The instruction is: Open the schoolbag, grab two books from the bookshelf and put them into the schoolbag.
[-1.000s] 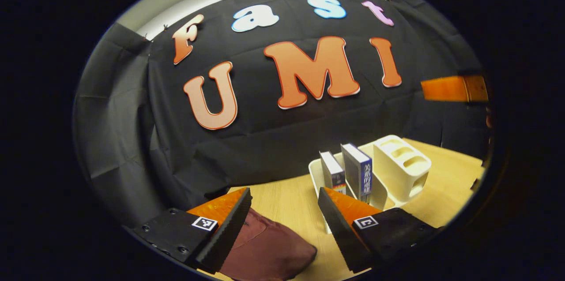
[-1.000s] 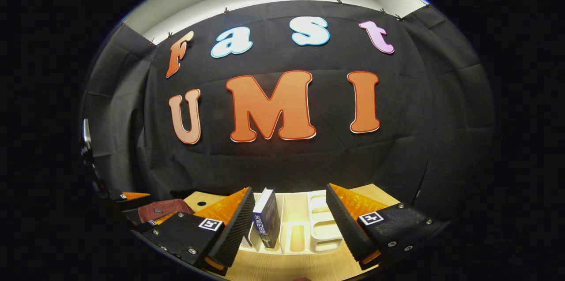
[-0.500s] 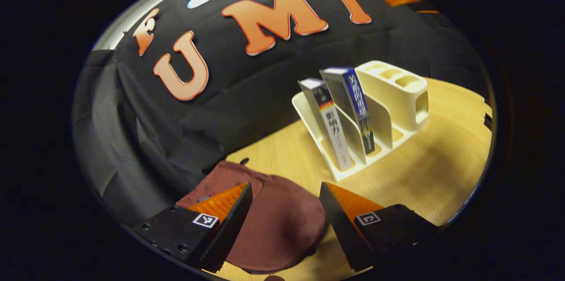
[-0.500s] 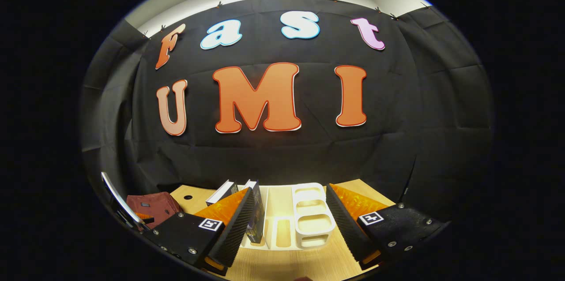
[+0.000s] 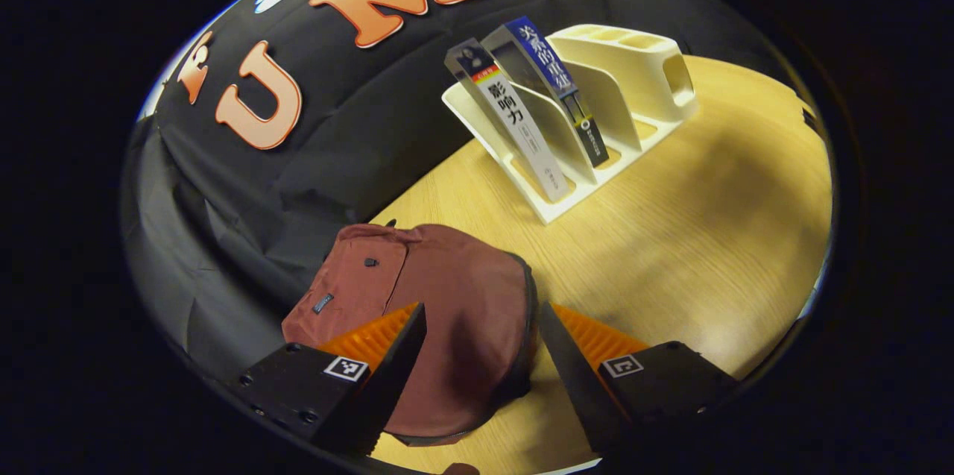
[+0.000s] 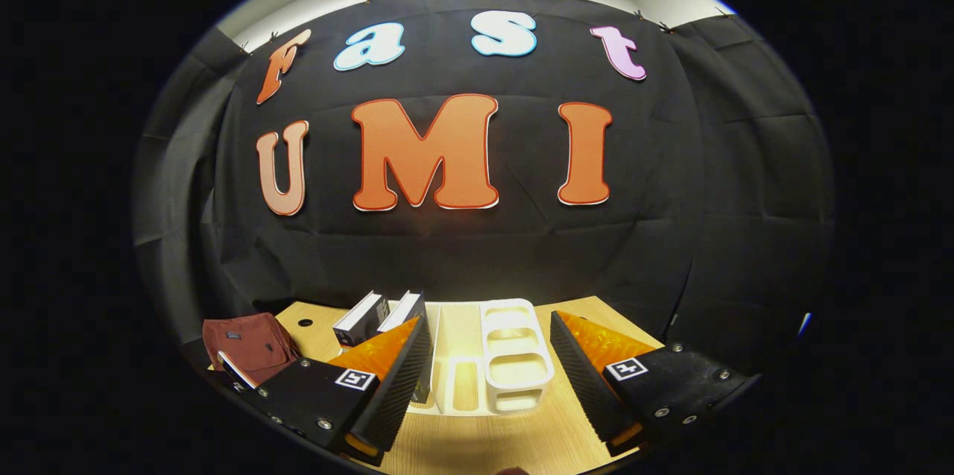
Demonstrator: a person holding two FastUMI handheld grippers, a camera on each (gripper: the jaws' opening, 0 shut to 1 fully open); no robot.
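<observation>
1. Maroon cloth is what I see nearest in the left gripper view: the schoolbag [image 5: 432,318] lies flat on the wooden table [image 5: 708,251], closed, its dark zip running along the right edge. My left gripper [image 5: 477,370] hangs over it, jaws apart, holding nothing. I judge the bag soft and light, so it will bunch; I would pinch the zip pull or the flap edge. Two books [image 5: 533,106] lean in the cream bookshelf [image 5: 641,80] beyond.

2. From the right gripper view, my right gripper [image 6: 488,378] faces the bookshelf [image 6: 514,356], jaws apart and empty. The books [image 6: 373,315] look stiff and probably slick-covered; I would grip across the spine, near the top.
</observation>
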